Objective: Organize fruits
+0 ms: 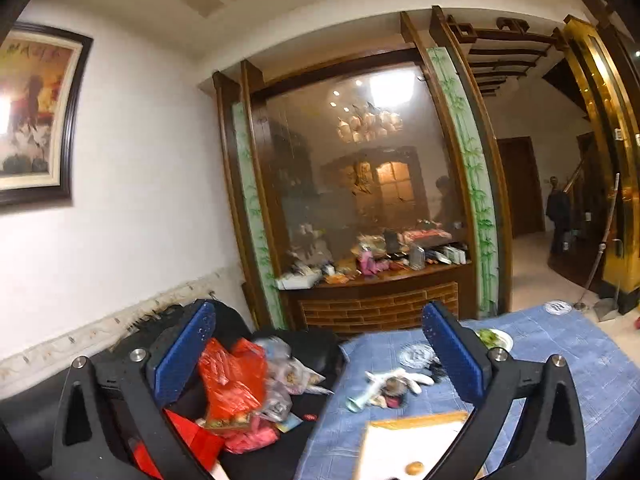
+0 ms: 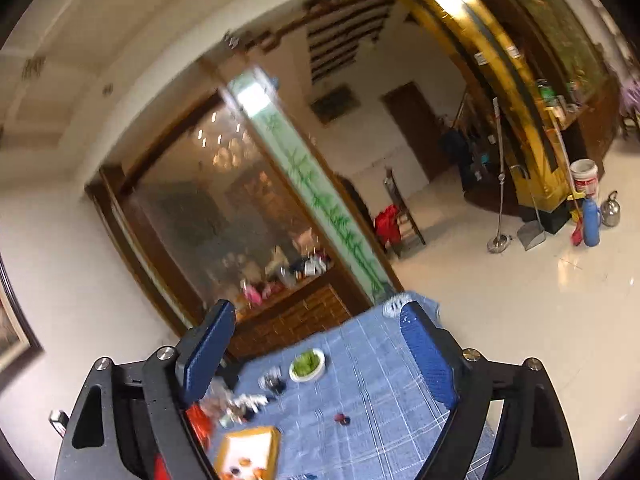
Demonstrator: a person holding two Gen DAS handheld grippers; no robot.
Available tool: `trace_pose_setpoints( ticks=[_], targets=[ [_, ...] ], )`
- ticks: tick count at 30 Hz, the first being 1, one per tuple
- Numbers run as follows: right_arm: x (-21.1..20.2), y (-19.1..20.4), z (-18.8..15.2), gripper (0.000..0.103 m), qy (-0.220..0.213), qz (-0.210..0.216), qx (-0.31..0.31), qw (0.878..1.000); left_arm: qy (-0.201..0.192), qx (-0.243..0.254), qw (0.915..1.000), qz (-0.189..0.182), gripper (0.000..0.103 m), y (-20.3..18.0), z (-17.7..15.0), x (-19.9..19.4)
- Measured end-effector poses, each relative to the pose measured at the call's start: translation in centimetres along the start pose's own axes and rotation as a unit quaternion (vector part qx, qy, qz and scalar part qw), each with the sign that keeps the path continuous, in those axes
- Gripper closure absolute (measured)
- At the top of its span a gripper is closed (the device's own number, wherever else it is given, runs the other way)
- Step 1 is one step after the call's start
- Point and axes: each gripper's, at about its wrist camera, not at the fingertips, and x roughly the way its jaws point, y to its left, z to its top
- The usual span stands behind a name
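A white tray with a wooden rim point(image 1: 404, 444) lies on the blue checked tablecloth point(image 1: 568, 364) at the near edge, with one orange fruit point(image 1: 414, 468) in it. In the right wrist view the same tray point(image 2: 248, 454) holds several small fruits, and a dark purple fruit point(image 2: 342, 419) lies loose on the cloth point(image 2: 380, 400). A white plate of green fruit point(image 2: 307, 365) stands further back; it also shows in the left wrist view point(image 1: 494, 338). My left gripper point(image 1: 320, 354) is open and empty, held high above the table. My right gripper point(image 2: 320, 356) is open and empty, also well above the cloth.
A black sofa point(image 1: 36, 408) left of the table holds red and clear plastic bags point(image 1: 236, 384). Small toys and a glass ashtray point(image 1: 416, 354) lie mid-table. A wooden glass-fronted cabinet point(image 1: 360, 184) stands behind. A chair point(image 2: 400, 216), mop, dustpan and bucket stand on the tiled floor point(image 2: 520, 300).
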Motion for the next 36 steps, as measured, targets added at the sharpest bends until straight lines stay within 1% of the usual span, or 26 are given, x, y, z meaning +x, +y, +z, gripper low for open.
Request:
trace_pose_setpoints(
  ticks=[2,3,4,6,8,10,11,12,14,16,18,20,22,24,25,27,31,32,33,34,35,36],
  targets=[
    [3.1,-0.3,-1.6,0.014,0.034,0.015,-0.002,0.999,0.032,-0.022,0.9978,-0.053,0.000,-1.4,-1.7,0.7],
    [6.0,-0.6,-3.5,0.014,0.067,0.025,0.002,0.997,0.052,-0.031,0.9949,-0.080,0.000,-2.6,-2.9,1.4],
    [7.7,-1.1,-5.2,0.014,0.088,0.030,0.005,0.996,0.065,-0.033,0.9928,-0.095,0.000,-3.6,-3.6,1.9],
    [12.9,-1.9,-9.7,0.014,0.146,0.044,0.011,0.988,0.097,-0.038,0.9864,-0.128,0.000,-5.8,-5.3,3.2],
    [18.0,-2.9,-14.6,0.015,0.203,0.058,0.021,0.977,0.137,-0.053,0.9753,-0.165,0.000,-8.1,-7.2,4.7],
    [22.7,-4.2,-19.7,0.018,0.249,0.062,0.030,0.966,0.172,-0.080,0.9591,-0.210,0.000,-10.3,-9.0,6.0],
    [25.5,-4.6,-22.6,0.022,0.271,0.055,0.024,0.961,0.181,-0.087,0.9538,-0.223,0.000,-11.1,-9.6,6.3],
    [27.0,-5.1,-24.6,0.029,0.284,0.046,0.020,0.957,0.190,-0.092,0.9491,-0.233,0.000,-12.1,-10.3,6.6],
    [30.3,-6.1,-28.3,0.035,0.310,0.026,0.008,0.950,0.208,-0.100,0.9412,-0.247,0.000,-14.0,-11.7,7.3],
    [33.9,-6.7,-31.4,0.036,0.337,0.013,-0.002,0.942,0.224,-0.101,0.9369,-0.249,0.000,-15.2,-13.1,8.2],
    [36.6,-7.4,-34.0,0.036,0.361,0.007,0.006,0.933,0.246,-0.103,0.9316,-0.247,0.000,-16.4,-14.7,9.5],
    [38.6,-7.3,-35.1,0.036,0.368,0.000,0.001,0.930,0.265,-0.099,0.9271,-0.246,0.000,-17.5,-15.7,10.9],
    [41.3,-6.7,-35.1,0.036,0.356,-0.019,-0.035,0.934,0.289,-0.096,0.9230,-0.235,0.000,-18.8,-17.2,13.3],
    [43.0,-6.1,-35.1,0.036,0.349,-0.024,-0.062,0.935,0.311,-0.103,0.9163,-0.230,0.000,-19.6,-18.5,15.6],
    [43.7,-5.9,-35.3,0.036,0.347,-0.026,-0.075,0.934,0.318,-0.105,0.9146,-0.227,0.000,-19.9,-19.0,16.5],
    [45.1,-5.5,-35.7,0.036,0.350,-0.032,-0.101,0.931,0.330,-0.108,0.9105,-0.224,0.000,-20.7,-19.8,18.0],
    [46.2,-5.1,-37.1,0.037,0.355,-0.037,-0.132,0.925,0.353,-0.107,0.8988,-0.237,0.000,-23.6,-21.1,20.7],
    [46.6,-5.2,-37.5,0.044,0.354,-0.040,-0.137,0.924,0.355,-0.108,0.8964,-0.242,0.000,-24.2,-21.2,21.1],
    [46.8,-5.4,-37.8,0.059,0.354,-0.041,-0.136,0.925,0.360,-0.108,0.8920,-0.251,0.000,-25.3,-21.3,21.7],
    [46.7,-5.8,-37.9,0.064,0.351,-0.041,-0.133,0.926,0.364,-0.109,0.8888,-0.256,0.000,-26.0,-21.5,22.1],
    [46.6,-6.1,-37.7,0.071,0.343,-0.040,-0.130,0.929,0.371,-0.110,0.8839,-0.263,0.000,-27.0,-21.7,22.6],
    [46.3,-6.8,-37.5,0.074,0.344,-0.031,-0.110,0.932,0.375,-0.110,0.8810,-0.266,0.000,-27.5,-21.8,22.9]
  ],
)
